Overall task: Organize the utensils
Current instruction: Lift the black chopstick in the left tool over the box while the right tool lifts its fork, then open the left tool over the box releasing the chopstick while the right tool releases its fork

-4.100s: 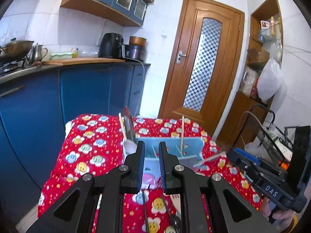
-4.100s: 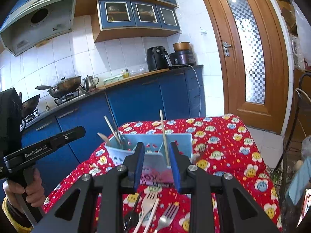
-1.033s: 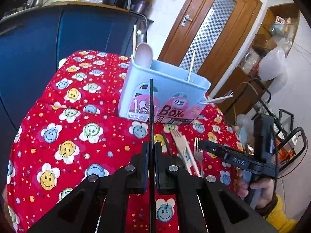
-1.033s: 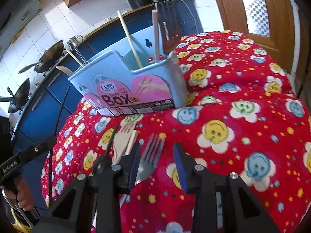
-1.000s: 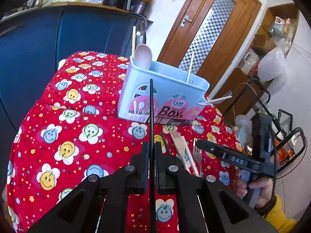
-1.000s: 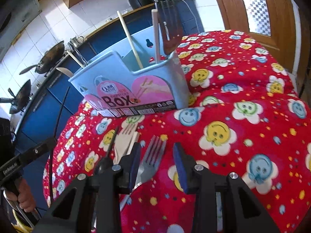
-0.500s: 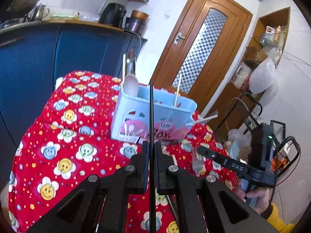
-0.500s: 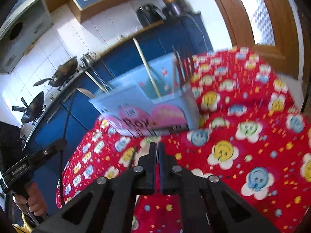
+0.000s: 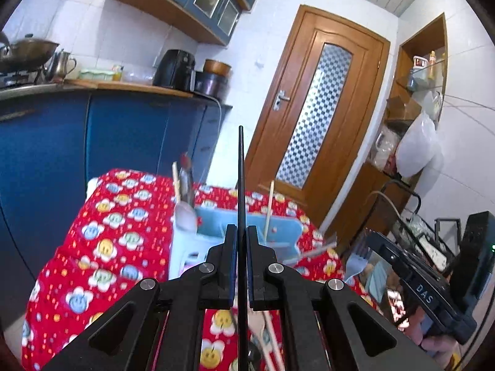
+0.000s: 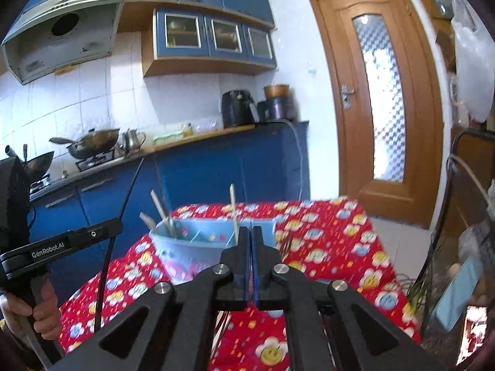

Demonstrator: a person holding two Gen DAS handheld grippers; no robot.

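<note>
On the left of the left wrist view, a red tablecloth (image 9: 108, 247) printed with smiling flowers covers the table, with blue kitchen cabinets (image 9: 123, 136) behind it. Towards the middle stands the pale blue utensil box (image 9: 287, 232), on the far part of the cloth. In its left end are a white spoon (image 9: 185, 216) and a wooden chopstick (image 9: 176, 182). A second wooden chopstick (image 9: 270, 210) stands upright in a compartment further right.

The left gripper (image 9: 238, 228) sits in the near centre, its jaws pressed together on a thin black utensil (image 9: 241, 170). This runs straight up between the pads, and its tip stands above the box against the wooden door (image 9: 324, 108). Its lower end passes down under the gripper. Pale wooden utensils (image 9: 263, 330) lie there on the cloth, near the front edge.

In the right wrist view the person's left hand (image 10: 18, 306) grips the handle at the far left, and the black utensil slants up past the cabinets.

To the right, the right gripper (image 10: 250, 230) is above the near side of the box with its jaws fully together. From the left wrist camera a grey fork (image 9: 355, 259) hangs at its fingertips, just right of the box. It looks pinched there, though the blur makes the contact hard to confirm. The fork's tines point up and it is clear of the cloth.
</note>
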